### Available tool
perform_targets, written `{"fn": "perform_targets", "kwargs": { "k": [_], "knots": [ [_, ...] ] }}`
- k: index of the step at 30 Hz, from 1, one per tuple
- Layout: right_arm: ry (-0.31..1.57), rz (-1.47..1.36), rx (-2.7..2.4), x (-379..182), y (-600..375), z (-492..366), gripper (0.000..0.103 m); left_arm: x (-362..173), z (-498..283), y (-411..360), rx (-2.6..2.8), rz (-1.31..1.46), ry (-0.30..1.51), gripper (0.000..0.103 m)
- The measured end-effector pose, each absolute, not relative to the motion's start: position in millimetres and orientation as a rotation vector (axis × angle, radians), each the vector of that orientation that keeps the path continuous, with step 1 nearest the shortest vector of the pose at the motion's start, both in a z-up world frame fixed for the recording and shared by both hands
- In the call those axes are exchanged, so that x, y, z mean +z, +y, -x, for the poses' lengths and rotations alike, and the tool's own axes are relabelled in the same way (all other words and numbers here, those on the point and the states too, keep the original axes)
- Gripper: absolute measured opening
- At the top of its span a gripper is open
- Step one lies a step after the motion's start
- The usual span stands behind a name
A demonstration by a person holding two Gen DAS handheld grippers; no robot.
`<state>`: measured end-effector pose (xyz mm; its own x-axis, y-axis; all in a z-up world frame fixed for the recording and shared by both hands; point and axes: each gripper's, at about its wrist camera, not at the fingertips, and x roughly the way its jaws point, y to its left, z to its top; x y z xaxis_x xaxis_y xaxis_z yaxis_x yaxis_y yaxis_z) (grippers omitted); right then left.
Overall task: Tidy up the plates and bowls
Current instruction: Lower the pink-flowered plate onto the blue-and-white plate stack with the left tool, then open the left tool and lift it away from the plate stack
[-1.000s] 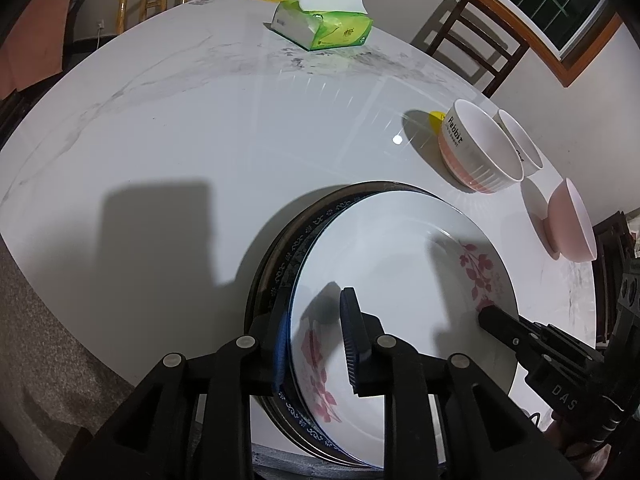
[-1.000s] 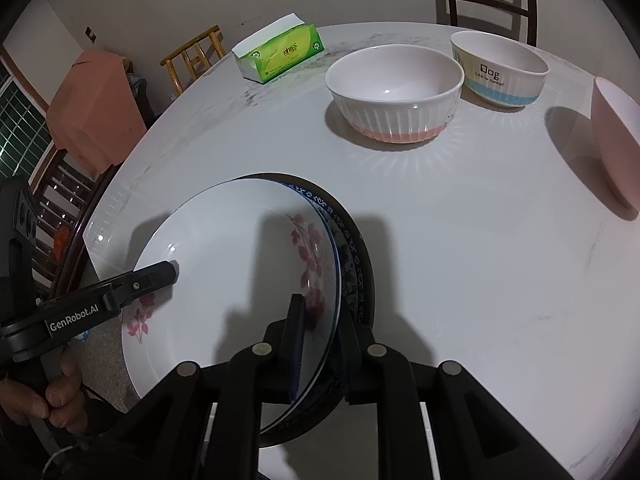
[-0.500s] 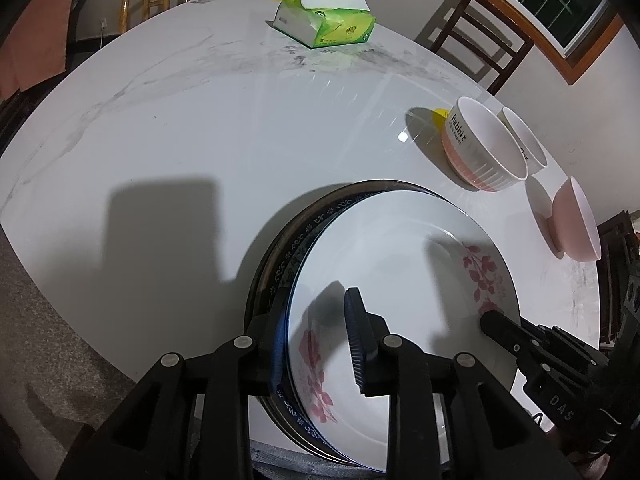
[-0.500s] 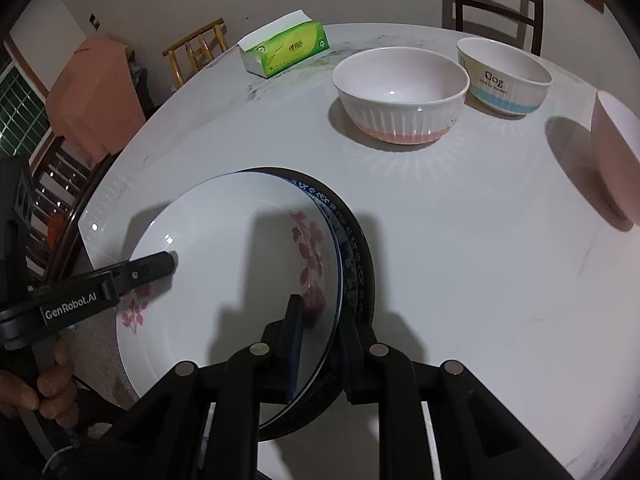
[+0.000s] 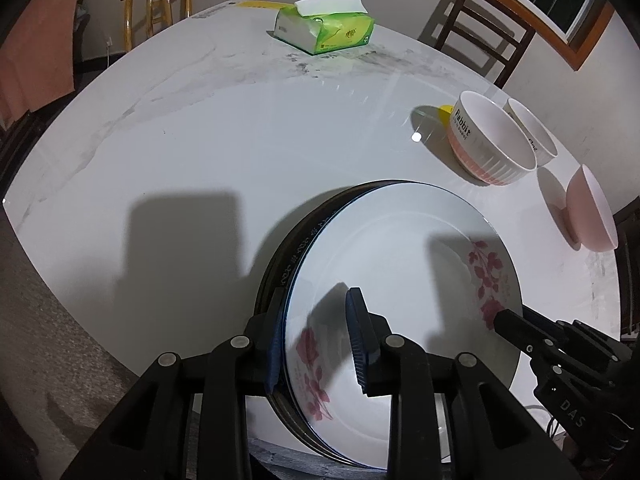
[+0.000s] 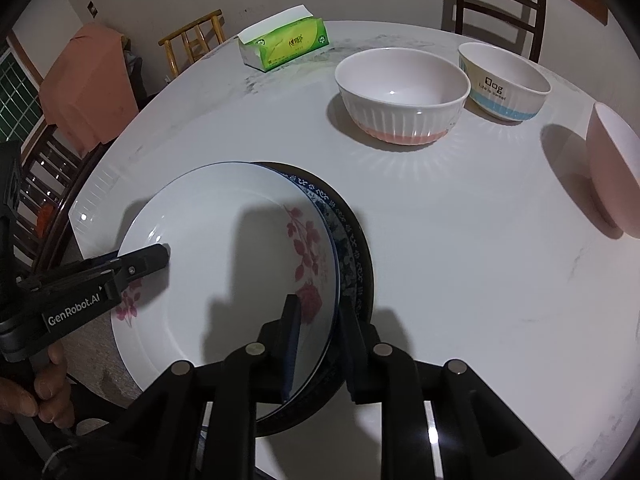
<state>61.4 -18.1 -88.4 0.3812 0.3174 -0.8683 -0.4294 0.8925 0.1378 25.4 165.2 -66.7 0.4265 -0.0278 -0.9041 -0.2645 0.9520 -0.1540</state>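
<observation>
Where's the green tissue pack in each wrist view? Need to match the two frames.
Left wrist: green tissue pack at top centre, on the far side of the table.
Right wrist: green tissue pack at top, left of centre, beyond the ribbed bowl with the pink base.
Shared landmark: that ribbed bowl, at the right edge in the left wrist view.

- The top plate [image 6: 224,240] lies on a stack of plates [image 6: 352,256] at the desk's [image 6: 460,264] near edge.
- Three bowls [image 6: 402,96] stand beyond, the tissue pack [image 6: 286,46] farther back.
</observation>
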Motion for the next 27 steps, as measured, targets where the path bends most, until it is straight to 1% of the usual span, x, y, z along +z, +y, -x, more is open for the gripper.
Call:
{"fn": "perform_targets", "kwargs": {
  "k": [5, 7, 13, 20, 27],
  "knots": [
    [1.062, 0.121, 0.475, -84.3, -16.2, -60.2, 0.022, -60.8, -26.1, 159.1, 0.192, 0.225, 1.098, 0.028],
    [1.060, 0.121, 0.474, -84.5, -15.7, -60.0, 0.022, -59.4, -27.4, 159.1, 0.188, 0.223, 1.093, 0.031],
    [1.055, 0.130, 0.477, -84.2, -16.4, -57.3, 0.023, -60.0, -27.4, 157.9, 0.185, 0.220, 1.088, 0.036],
    [1.017, 0.149, 0.472, -80.1, -18.2, -52.4, 0.028, -55.5, -25.1, 154.9, 0.198, 0.217, 1.069, 0.041],
    [0.992, 0.139, 0.436, -74.3, -37.0, -50.7, 0.028, -52.7, -28.9, 144.3, 0.199, 0.191, 1.062, 0.045]
  ]
}}
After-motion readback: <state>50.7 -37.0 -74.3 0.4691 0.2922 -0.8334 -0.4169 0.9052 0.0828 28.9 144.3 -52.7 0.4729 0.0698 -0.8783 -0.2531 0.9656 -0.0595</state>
